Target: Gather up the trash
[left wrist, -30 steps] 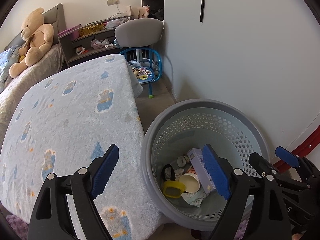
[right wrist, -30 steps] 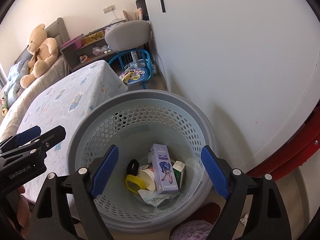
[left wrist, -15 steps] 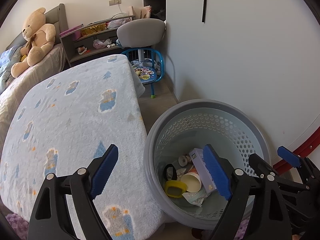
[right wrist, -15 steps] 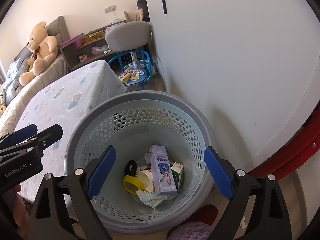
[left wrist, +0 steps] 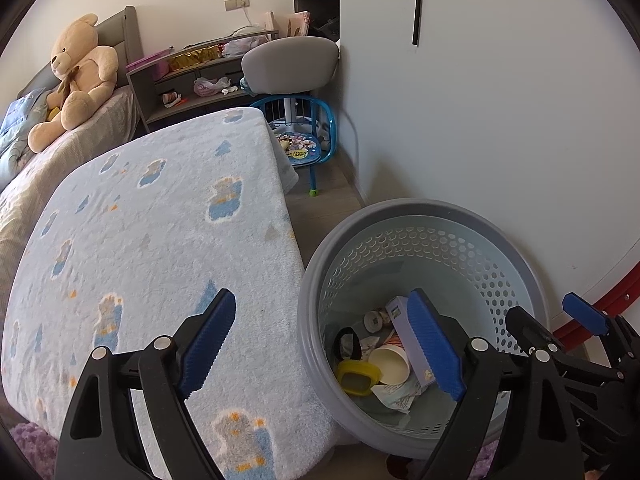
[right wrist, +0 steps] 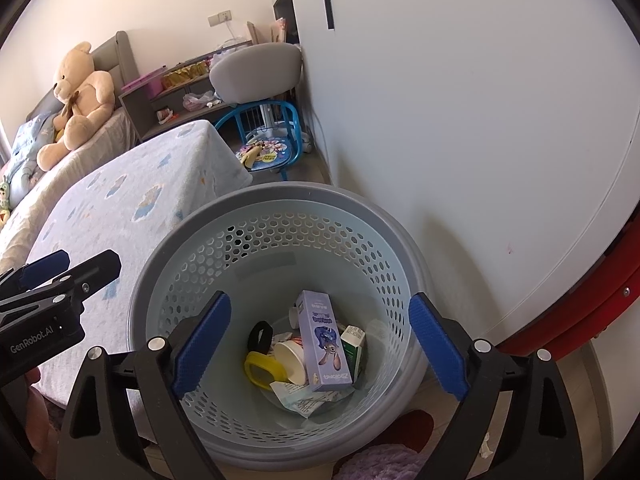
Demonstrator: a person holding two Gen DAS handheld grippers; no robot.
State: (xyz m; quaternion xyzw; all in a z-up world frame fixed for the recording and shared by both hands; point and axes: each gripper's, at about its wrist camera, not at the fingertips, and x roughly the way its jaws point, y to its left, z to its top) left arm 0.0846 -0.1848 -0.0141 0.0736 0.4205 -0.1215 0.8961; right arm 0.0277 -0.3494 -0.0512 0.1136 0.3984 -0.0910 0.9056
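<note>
left gripper [left wrist: 320, 344]: jaws spread wide, nothing between the pads; one finger over the blanket, the other over the basket's near rim.
right gripper [right wrist: 320, 344]: jaws spread wide, empty, poised above the basket mouth.
blanket [left wrist: 160, 240]: pale blue, patterned, covering the surface left of the basket.
basket [right wrist: 280, 208]: grey perforated bin standing against the white wall [right wrist: 460, 120].
trash inside: purple carton [right wrist: 324, 340], green carton [right wrist: 354, 346], paper cup [right wrist: 292, 356], yellow lid [right wrist: 262, 372], crumpled paper [right wrist: 308, 398], all lying at the bottom.
</note>
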